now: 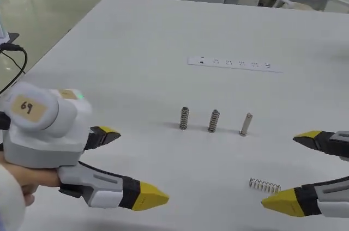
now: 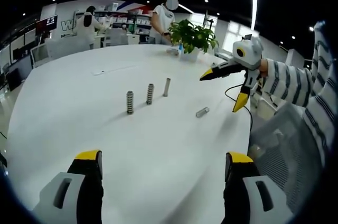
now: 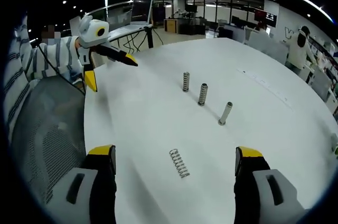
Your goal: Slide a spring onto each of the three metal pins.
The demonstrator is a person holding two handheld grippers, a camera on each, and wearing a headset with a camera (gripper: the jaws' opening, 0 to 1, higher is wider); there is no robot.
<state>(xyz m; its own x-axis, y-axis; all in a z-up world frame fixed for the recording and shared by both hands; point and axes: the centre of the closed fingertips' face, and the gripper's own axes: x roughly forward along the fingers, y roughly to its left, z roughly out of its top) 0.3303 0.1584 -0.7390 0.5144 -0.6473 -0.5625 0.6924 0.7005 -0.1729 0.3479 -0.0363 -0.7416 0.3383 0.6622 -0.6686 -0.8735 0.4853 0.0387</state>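
Observation:
Three metal pins stand in a row on the white table. The left pin (image 1: 184,118) and the middle pin (image 1: 214,121) each wear a spring. The right pin (image 1: 246,124) is bare. A loose spring (image 1: 264,186) lies flat in front of the bare pin, close to my right gripper (image 1: 281,171), which is open and holds nothing. In the right gripper view that loose spring (image 3: 179,162) rests just ahead of my right gripper (image 3: 175,152), between its jaws. My left gripper (image 1: 133,164) is open and unloaded at the near left, well short of the pins (image 2: 150,93).
A white power strip (image 1: 234,63) lies farther back on the table. A potted plant (image 2: 193,34) stands at the far edge. A mesh chair (image 3: 47,129) sits beside the table, a black cable (image 1: 13,67) hangs at the left, and people stand in the background.

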